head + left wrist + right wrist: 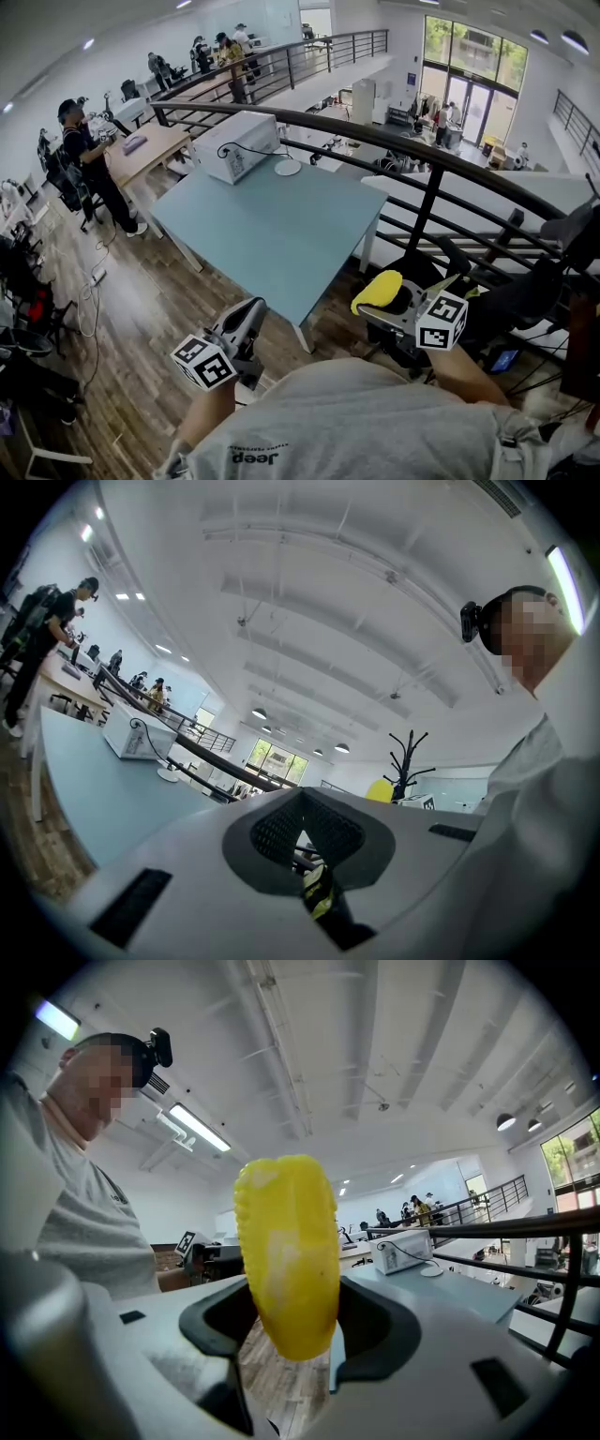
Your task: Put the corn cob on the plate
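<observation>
A yellow corn cob (pixel 285 1251) stands upright between the jaws of my right gripper (pixel 295 1326), which is shut on it. In the head view the corn cob (pixel 377 290) is held low near my body, off the right front corner of the light blue table (pixel 281 234). A small white plate (pixel 288 167) sits at the table's far edge, and the plate (pixel 432 1270) looks far away in the right gripper view. My left gripper (pixel 249 316) hangs off the table's near corner, its jaws together with nothing in them, as the left gripper view (pixel 302 841) also shows.
A white box-like appliance (pixel 234 145) with a black cable stands on the table's far left corner beside the plate. A black curved railing (pixel 422 155) runs behind and to the right of the table. People stand at a wooden desk (pixel 141 150) at the left.
</observation>
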### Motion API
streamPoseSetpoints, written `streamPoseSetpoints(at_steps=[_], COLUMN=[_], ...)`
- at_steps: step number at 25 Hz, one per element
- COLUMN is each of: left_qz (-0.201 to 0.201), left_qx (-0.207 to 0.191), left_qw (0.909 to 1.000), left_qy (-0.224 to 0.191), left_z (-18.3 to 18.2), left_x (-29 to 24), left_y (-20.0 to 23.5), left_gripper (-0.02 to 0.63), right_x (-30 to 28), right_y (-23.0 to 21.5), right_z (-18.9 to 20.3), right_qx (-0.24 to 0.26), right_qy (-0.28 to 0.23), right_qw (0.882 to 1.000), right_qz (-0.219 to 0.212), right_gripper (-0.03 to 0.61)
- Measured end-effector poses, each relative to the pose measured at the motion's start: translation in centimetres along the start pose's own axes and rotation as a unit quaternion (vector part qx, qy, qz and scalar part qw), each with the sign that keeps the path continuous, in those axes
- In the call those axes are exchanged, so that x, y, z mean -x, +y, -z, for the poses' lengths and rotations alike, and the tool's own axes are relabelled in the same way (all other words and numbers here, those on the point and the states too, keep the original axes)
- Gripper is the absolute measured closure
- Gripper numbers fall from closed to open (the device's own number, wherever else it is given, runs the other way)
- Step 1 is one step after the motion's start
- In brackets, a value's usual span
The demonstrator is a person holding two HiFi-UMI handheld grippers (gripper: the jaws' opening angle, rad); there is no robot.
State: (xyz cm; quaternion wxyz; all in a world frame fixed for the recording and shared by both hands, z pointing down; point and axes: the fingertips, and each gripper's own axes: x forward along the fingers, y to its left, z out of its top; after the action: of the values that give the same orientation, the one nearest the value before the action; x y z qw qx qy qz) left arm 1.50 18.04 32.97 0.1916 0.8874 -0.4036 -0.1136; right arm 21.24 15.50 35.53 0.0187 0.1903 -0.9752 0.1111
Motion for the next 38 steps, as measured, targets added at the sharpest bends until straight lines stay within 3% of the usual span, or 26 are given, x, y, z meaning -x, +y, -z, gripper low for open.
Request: streamPoseSetpoints(at_steps=[8,14,20,28,38], left_qz=[0.028,0.064,0.086,0.113,0.098], left_qx=[0.017,0.018,0.019,0.037,0.032], left_qw=[0.9995,0.9977,0.9958,0.9923,0.9937], left_qy=[0.001,0.015,0.023,0.034,0.046], left_z=[-1.2,-5.9,-8.9,-11.0,-10.8], left_x=[-1.9,-3.9,-6.3,-6.6,-10.1], left_y=[6.8,14.9,16.7,27.9,30.0], left_gripper=[0.606,0.606,0.607,0.606,0.606], right_x=[-4.8,-11.6,-12.9,-22.4,-22.6], right_y=[-3.7,-7.3,-9.3,-12.6,-17.6], right_z=[0.4,-1.4,-4.0,-3.1,-3.5], right_qx=[-0.001,-0.013,-0.023,-0.036,-0.047], right_qy=[0.009,-0.003,-0.017,-0.01,-0.004], right_qw=[0.999,0.997,0.994,0.989,0.989], right_qz=[0.036,0.08,0.106,0.141,0.142], right_gripper=[0.313,0.313,0.313,0.313,0.313])
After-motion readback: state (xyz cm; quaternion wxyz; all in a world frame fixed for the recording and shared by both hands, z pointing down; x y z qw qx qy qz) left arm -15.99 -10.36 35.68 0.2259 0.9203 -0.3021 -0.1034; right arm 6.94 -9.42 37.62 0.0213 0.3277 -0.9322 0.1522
